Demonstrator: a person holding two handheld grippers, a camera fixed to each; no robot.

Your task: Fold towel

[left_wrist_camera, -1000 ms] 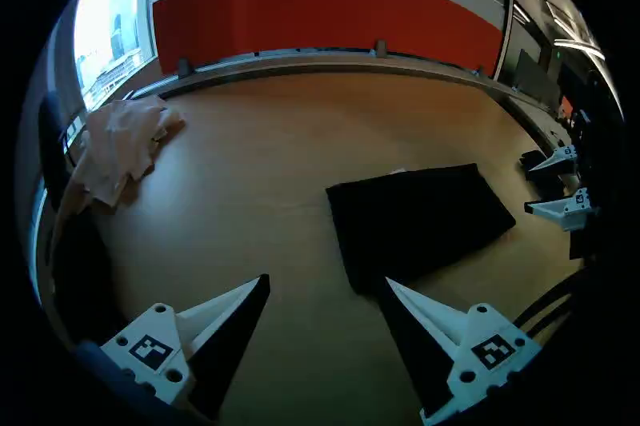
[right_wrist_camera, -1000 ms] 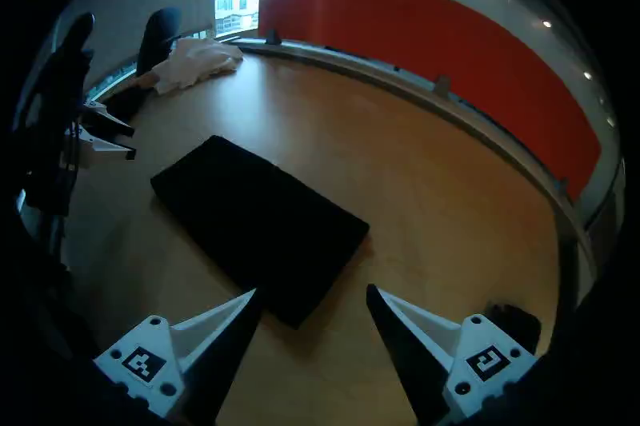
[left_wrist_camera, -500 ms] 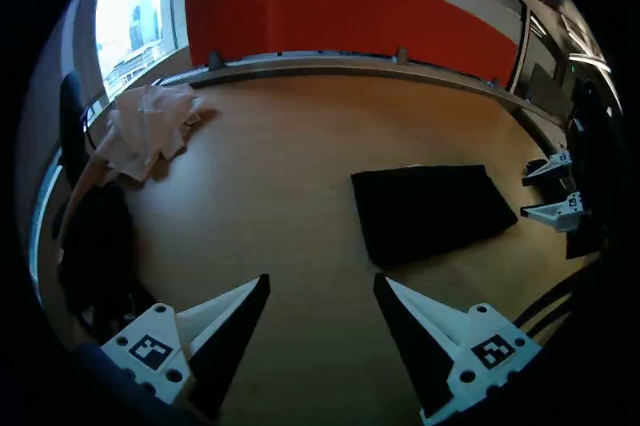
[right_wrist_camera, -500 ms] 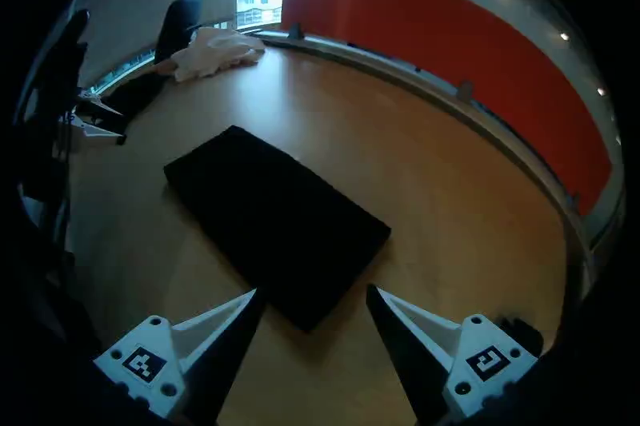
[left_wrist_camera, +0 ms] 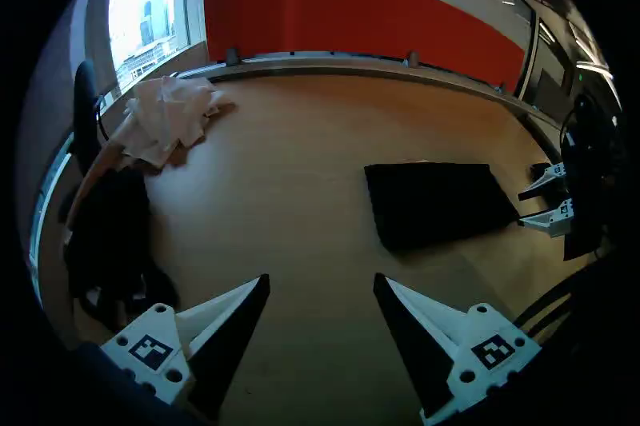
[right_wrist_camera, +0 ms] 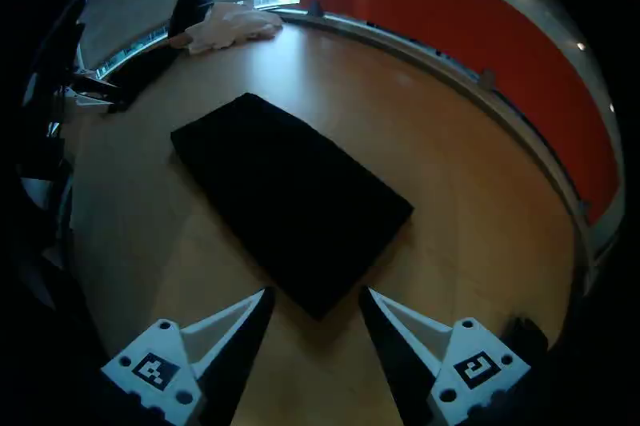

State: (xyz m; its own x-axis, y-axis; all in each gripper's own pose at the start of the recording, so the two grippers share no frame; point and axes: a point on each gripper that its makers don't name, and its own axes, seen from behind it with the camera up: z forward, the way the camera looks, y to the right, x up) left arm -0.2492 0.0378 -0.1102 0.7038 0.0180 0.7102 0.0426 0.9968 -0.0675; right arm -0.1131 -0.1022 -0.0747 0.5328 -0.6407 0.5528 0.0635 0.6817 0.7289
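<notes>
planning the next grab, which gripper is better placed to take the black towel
Right. The right gripper is open, with a corner of the black towel just between its fingertips. The left gripper, also open, has the towel farther off and to its right, across the table.

Black towel [right_wrist_camera: 292, 194], folded into a flat rectangle, lying on the wooden table [right_wrist_camera: 448, 186]

White hand-held gripper [left_wrist_camera: 320, 278], black square markers [left_wrist_camera: 150, 350]
</notes>
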